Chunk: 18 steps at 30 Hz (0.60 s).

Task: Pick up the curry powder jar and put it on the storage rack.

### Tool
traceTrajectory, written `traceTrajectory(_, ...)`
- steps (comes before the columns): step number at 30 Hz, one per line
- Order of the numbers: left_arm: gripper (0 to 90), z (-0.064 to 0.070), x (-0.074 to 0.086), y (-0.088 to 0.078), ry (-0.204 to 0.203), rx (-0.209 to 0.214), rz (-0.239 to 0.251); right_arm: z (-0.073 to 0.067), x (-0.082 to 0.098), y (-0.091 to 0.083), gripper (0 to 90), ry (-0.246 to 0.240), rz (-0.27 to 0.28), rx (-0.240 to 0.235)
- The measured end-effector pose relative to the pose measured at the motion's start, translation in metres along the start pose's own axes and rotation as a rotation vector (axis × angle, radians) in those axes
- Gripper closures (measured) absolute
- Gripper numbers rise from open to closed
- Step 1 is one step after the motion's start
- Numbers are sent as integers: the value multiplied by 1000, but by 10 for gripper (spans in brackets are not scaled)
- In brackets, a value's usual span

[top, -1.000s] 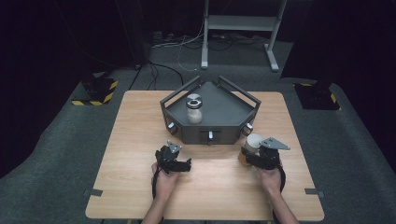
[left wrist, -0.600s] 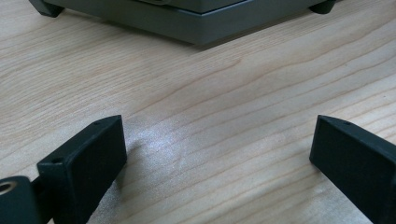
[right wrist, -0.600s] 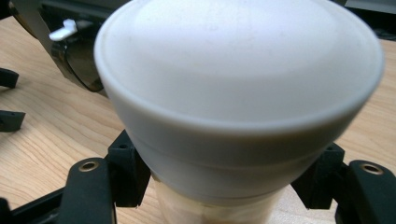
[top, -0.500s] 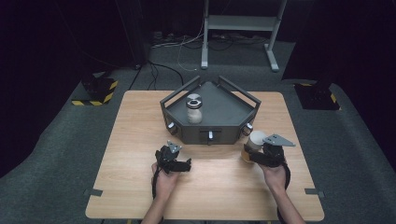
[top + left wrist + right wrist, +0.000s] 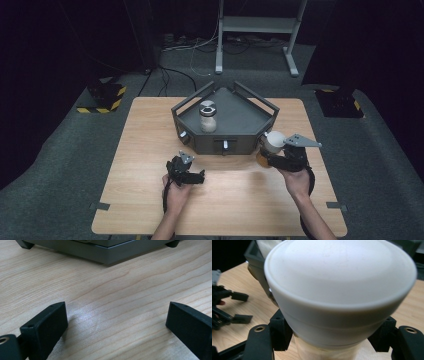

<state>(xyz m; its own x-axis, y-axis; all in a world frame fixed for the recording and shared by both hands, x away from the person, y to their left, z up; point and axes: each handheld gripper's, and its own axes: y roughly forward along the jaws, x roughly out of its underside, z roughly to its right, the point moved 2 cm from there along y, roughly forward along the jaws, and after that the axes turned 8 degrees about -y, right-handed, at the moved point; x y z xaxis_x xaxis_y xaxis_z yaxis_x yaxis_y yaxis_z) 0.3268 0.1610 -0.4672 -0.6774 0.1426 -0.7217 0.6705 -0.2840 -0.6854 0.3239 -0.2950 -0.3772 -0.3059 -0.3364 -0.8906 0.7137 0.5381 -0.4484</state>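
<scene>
A jar with a white lid and pale contents hangs just off the table's right side, beside the tray's front right corner. My right gripper is shut on its body below the lid, a black finger pressing on each side. A dark grey angular tray stands mid-table and holds a second jar with a dark ringed top. My left gripper rests low on the wood in front of the tray. In the left gripper view its fingers stand wide apart over bare wood, with the tray's base ahead.
The wooden table has bare room along its front and left. On the dark floor behind it stand a metal frame, cables, and black-and-yellow striped blocks at both sides.
My right gripper has lifted the white-lidded jar up off the table beside the tray. My left gripper has stayed where it was.
</scene>
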Motion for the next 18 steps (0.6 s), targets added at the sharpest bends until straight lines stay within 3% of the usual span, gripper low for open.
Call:
traceTrajectory(11, 42, 0, 0, 0, -1, -1, 1, -1, -44, -2, 326, -50, 4, -31)
traceTrajectory(18, 42, 0, 0, 0, -2, -1, 1, -1, -71, 6, 327, -68, 11, -34)
